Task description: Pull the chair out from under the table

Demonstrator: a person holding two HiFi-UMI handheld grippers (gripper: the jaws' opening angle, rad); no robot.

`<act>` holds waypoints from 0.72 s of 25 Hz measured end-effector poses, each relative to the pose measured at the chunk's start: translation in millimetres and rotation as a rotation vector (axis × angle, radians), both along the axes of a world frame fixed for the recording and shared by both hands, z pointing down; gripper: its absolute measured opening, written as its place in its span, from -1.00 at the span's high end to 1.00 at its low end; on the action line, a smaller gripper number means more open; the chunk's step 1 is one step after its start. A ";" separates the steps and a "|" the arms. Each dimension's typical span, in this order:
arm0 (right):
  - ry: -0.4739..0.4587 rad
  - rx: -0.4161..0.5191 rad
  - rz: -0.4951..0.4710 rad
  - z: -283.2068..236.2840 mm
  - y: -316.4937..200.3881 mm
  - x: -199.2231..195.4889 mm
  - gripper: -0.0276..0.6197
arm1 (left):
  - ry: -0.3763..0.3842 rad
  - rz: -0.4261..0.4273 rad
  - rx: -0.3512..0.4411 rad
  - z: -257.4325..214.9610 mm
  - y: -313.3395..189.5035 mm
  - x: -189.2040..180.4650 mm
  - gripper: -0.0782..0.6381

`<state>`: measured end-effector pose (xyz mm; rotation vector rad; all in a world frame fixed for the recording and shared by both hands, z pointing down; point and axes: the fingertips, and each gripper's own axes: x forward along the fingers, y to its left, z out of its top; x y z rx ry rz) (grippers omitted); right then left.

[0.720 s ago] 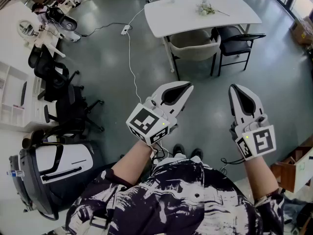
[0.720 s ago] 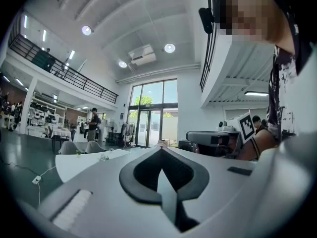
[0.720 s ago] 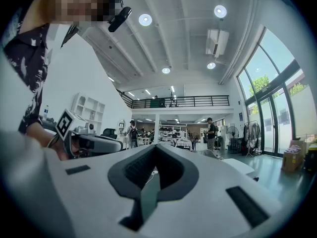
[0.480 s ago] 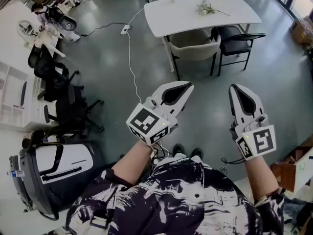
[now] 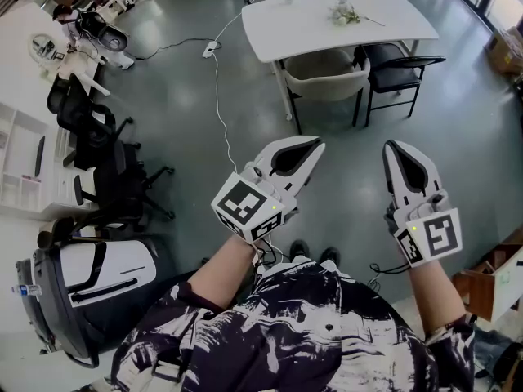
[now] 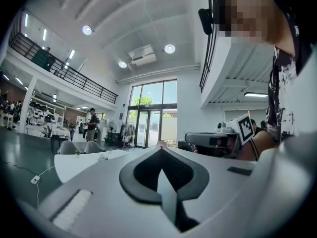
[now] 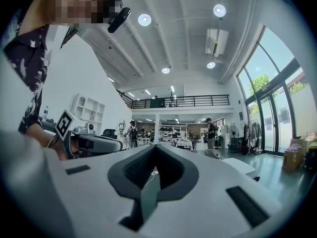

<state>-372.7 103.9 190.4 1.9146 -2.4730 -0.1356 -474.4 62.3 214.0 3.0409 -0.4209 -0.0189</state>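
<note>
Standing well back from the white tabletop [image 5: 310, 24], the person holds the left tongs [image 5: 313, 145] and the right tongs [image 5: 391, 148] out level in front of the body, side by side but apart, both aimed towards the furniture ahead. Each pair is pressed together with nothing between its tips. That looks like a carrying posture, since nothing worth gripping is within reach. The beige chair [image 5: 325, 73] is tucked under the near long edge of the tabletop, with its seat mostly hidden and only its curved back and legs showing. A black chair [image 5: 398, 65] stands just beside it at the right end, also pushed partly under. The task does not say which chair is meant, though the beige one sits deeper and seems the likelier. Bare grey floor [image 5: 163, 113] lies between the person and both chairs, so the job appears to be at its very start: walk up first, then spread the tongs to take the top of the chair back. A white cable [image 5: 219, 113] trails over the floor towards the person's feet, to the left of the straight path, and is worth stepping round. Flowers [image 5: 343, 12] lie on the tabletop, so a smooth pull that avoids knocking the legs would be wise.
</note>
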 end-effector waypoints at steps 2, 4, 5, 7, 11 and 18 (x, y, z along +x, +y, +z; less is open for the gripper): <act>-0.025 0.018 -0.003 -2.9 -1.3 1.9 0.91 | 0.016 0.013 0.005 -3.5 0.8 0.0 0.77; -0.063 0.038 -0.007 -5.8 -4.4 3.6 0.47 | 0.040 0.022 0.027 -9.7 1.2 1.4 0.77; -0.076 0.051 -0.002 -7.4 -6.0 4.7 -0.21 | 0.051 0.025 0.039 -12.9 0.7 3.1 0.62; -0.077 0.081 0.003 -10.6 -7.9 5.7 -0.46 | 0.066 0.024 0.054 -18.4 -3.1 6.4 -0.37; -0.058 0.093 -0.032 -10.5 -10.1 1.7 -0.62 | 0.050 0.034 0.099 -19.3 -4.5 12.2 -0.40; -0.061 0.084 -0.054 -11.2 -12.0 -0.1 -0.62 | 0.043 0.056 0.097 -15.7 -4.5 12.6 -0.40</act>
